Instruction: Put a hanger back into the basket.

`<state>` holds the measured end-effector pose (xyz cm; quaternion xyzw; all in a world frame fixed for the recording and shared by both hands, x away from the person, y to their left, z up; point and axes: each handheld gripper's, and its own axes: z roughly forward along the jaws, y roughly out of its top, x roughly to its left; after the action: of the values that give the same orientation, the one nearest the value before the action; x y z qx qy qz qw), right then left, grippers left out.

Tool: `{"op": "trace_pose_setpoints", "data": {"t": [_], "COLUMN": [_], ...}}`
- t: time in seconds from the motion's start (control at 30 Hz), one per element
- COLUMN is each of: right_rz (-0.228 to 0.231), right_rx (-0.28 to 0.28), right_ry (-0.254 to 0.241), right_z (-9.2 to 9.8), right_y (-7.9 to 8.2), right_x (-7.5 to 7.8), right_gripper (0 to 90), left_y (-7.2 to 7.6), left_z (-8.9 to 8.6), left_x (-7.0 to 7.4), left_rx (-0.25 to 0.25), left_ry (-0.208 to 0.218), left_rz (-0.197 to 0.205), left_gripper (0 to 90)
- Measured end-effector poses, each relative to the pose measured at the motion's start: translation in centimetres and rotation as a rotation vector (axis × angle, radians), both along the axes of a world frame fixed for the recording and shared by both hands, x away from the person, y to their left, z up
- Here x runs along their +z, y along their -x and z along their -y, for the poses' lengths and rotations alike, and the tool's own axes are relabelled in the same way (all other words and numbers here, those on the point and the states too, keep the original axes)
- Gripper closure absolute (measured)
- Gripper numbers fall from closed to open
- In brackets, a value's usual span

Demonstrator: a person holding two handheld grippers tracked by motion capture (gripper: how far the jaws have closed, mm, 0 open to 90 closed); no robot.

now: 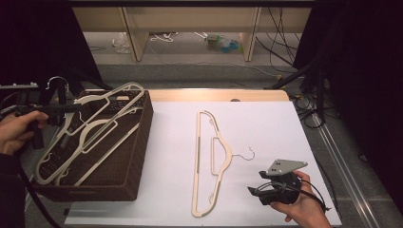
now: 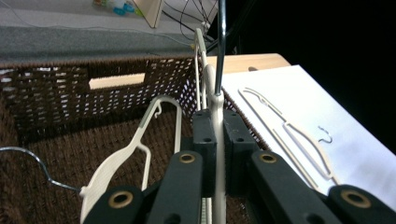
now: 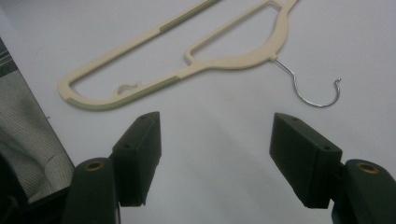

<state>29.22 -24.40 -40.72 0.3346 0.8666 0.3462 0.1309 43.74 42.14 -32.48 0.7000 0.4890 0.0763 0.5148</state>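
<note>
Cream hanger (image 2: 216,116) clamped in left tool (image 2: 217,140) over wicker basket (image 1: 138,156); right tool (image 3: 215,154) gapes wide.

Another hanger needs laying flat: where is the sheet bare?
Bare: between basket and hanger, and the far right corner beyond its hook. Crowded: the basket, and the near right by the right hand-held gripper.

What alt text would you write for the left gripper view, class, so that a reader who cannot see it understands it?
The left gripper is shut on a cream hanger just below its metal hook, holding it over a brown wicker basket. Another cream hanger lies inside the basket, and a third hanger lies flat on the white table to the right.
</note>
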Motion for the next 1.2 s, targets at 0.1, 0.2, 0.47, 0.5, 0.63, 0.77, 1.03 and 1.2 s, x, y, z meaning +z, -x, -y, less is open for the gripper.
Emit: {"op": "trace_pose_setpoints", "data": {"t": [0.1, 0.2, 0.47, 0.5, 0.63, 0.77, 1.03, 1.2], "right_rz": [0.001, -0.008, -0.022, -0.007, -0.019, -0.016, -0.017, -0.016], "right_rx": [0.004, 0.0, 0.013, 0.006, 0.013, 0.019, 0.02, 0.014], "right_ry": [0.001, -0.003, 0.009, -0.002, 0.006, 0.007, 0.01, 0.009], "right_z": [0.0, 0.0, 0.0, -0.1, 0.0, 0.0, 0.0, 0.0], "right_y": [0.0, 0.0, 0.0, 0.0, 0.0, 0.0, 0.0, 0.0], "right_x": [-0.1, 0.0, 0.1, 0.0, 0.1, 0.0, 0.0, 0.0], "right_gripper": [35.2, 35.2, 35.2, 35.2, 35.1, 35.0, 35.0, 34.8], "left_y": [-0.2, -0.3, -0.6, -0.7, -1.0, -1.5, -1.5, -1.2], "left_z": [0.0, 0.3, 1.0, 1.0, 1.3, 1.8, 1.2, 1.1], "left_x": [-0.7, -1.3, -3.3, -3.5, -4.4, -5.2, -7.5, -7.3], "left_rx": [-0.013, -0.031, -0.035, -0.029, -0.002, 0.032, 0.091, 0.14], "left_ry": [0.001, -0.011, -0.031, -0.036, -0.039, -0.103, -0.248, -0.244], "left_rz": [-0.019, -0.035, -0.089, -0.092, -0.12, -0.14, -0.177, -0.202], "left_gripper": [85.4, 85.4, 85.0, 85.0, 84.9, 84.3, 79.2, 72.9]}}
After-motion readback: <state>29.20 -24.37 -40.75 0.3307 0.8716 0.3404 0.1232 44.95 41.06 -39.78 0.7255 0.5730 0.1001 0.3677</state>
